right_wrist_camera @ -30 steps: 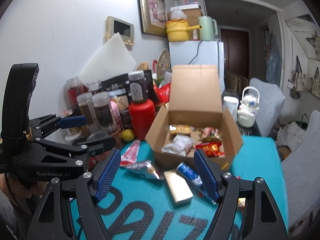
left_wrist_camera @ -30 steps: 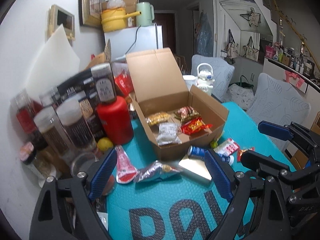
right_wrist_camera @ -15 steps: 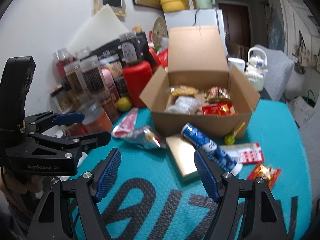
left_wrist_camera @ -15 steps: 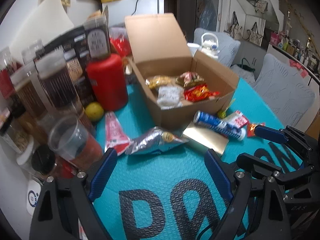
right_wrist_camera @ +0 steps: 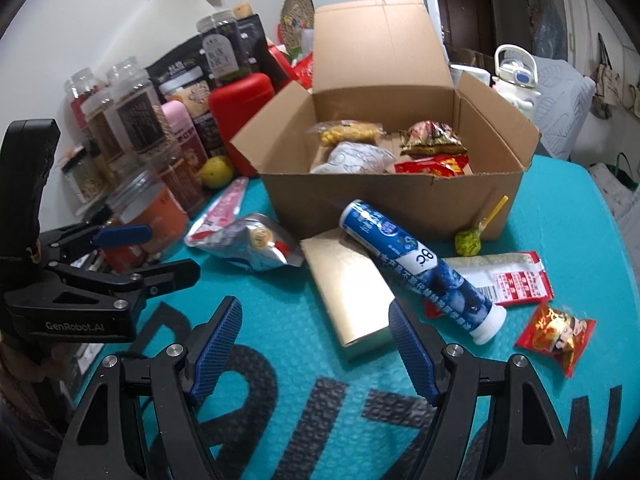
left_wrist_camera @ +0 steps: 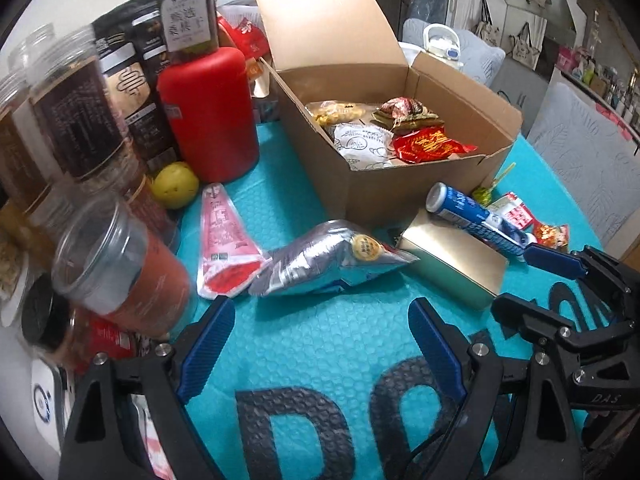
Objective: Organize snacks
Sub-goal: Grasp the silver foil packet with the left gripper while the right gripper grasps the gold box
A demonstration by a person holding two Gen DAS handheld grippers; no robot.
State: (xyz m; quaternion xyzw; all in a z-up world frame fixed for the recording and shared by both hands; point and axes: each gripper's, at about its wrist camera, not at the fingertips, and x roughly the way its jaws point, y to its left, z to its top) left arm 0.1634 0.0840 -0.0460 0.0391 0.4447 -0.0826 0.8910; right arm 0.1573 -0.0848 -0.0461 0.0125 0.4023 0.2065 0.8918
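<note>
Hovering low over the teal bubble-textured mat (left_wrist_camera: 320, 344), the left gripper (left_wrist_camera: 322, 336) had its blue-padded fingers spread wide with nothing between them, and the right gripper (right_wrist_camera: 316, 340) stood just as wide and empty. The open brown cardboard box (right_wrist_camera: 384, 196) sat at the middle of the mat, lid flap upright, with four wrapped snacks inside – a yellow bag, a white packet, a green-and-red pack and a red pack (left_wrist_camera: 430, 146). Loose in front of it lay a crinkled silver foil pouch (left_wrist_camera: 328, 260), a flat gold rectangular box (right_wrist_camera: 348, 292) and a blue cylindrical tube with a white cap (right_wrist_camera: 420, 272) resting partly on that gold box. Right of the tube lay a red-and-white sachet (right_wrist_camera: 508, 276) – and, nearer the mat's edge, a small red wrapped sweet (right_wrist_camera: 556, 334). A pink-and-red flat packet (left_wrist_camera: 222, 240) lay touching the pouch, near a tall red canister (left_wrist_camera: 208, 112)
</note>
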